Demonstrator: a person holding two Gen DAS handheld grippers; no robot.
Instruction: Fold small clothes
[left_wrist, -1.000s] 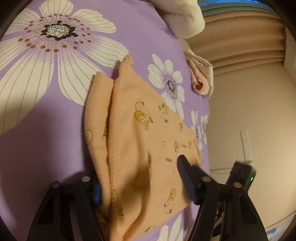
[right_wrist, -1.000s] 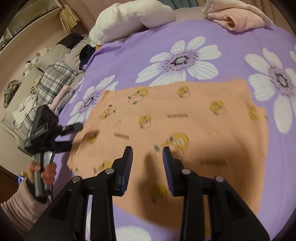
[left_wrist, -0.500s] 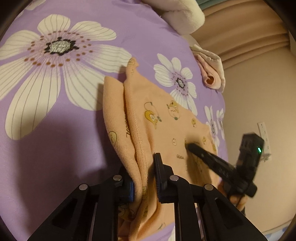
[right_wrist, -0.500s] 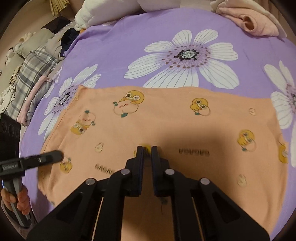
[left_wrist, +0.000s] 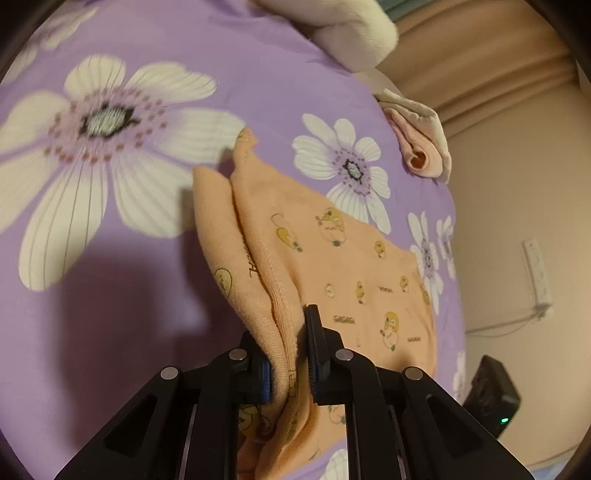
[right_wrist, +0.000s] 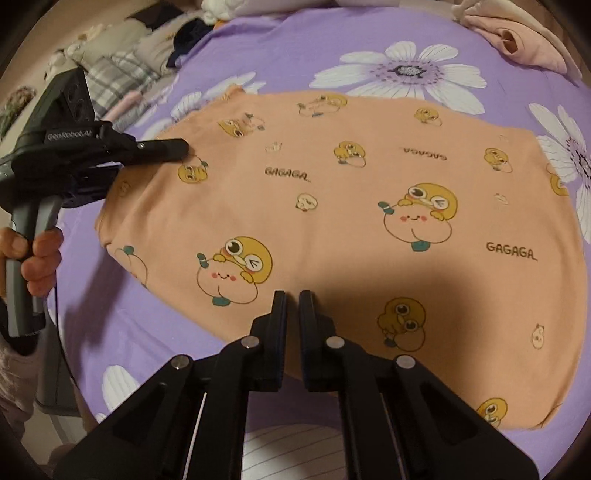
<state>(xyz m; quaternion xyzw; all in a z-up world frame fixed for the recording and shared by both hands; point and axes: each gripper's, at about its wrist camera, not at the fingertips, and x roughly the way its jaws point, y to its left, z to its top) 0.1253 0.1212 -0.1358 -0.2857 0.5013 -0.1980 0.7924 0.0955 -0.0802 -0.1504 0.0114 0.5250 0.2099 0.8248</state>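
A small orange garment (right_wrist: 351, 206) with yellow duck prints and "GAGAGA" lettering lies spread on the purple flowered bedspread (right_wrist: 288, 48). My left gripper (left_wrist: 291, 354) is shut on a bunched edge of the garment (left_wrist: 332, 266), lifting it a little. It also shows in the right wrist view (right_wrist: 177, 147) at the garment's left edge, held by a hand. My right gripper (right_wrist: 291, 314) has its jaws nearly together over the garment's near edge; no cloth shows between them.
A folded pink garment (right_wrist: 517, 40) lies at the far right of the bed, also in the left wrist view (left_wrist: 421, 151). A white plush pillow (left_wrist: 347, 33) lies at the head. Piled clothes (right_wrist: 122, 62) lie beyond the left edge. The wall has a socket strip (left_wrist: 537, 271).
My left gripper closed on the garment's edge and lifted it. My right gripper closed from open, came low over the garment, then drew back toward its near edge.
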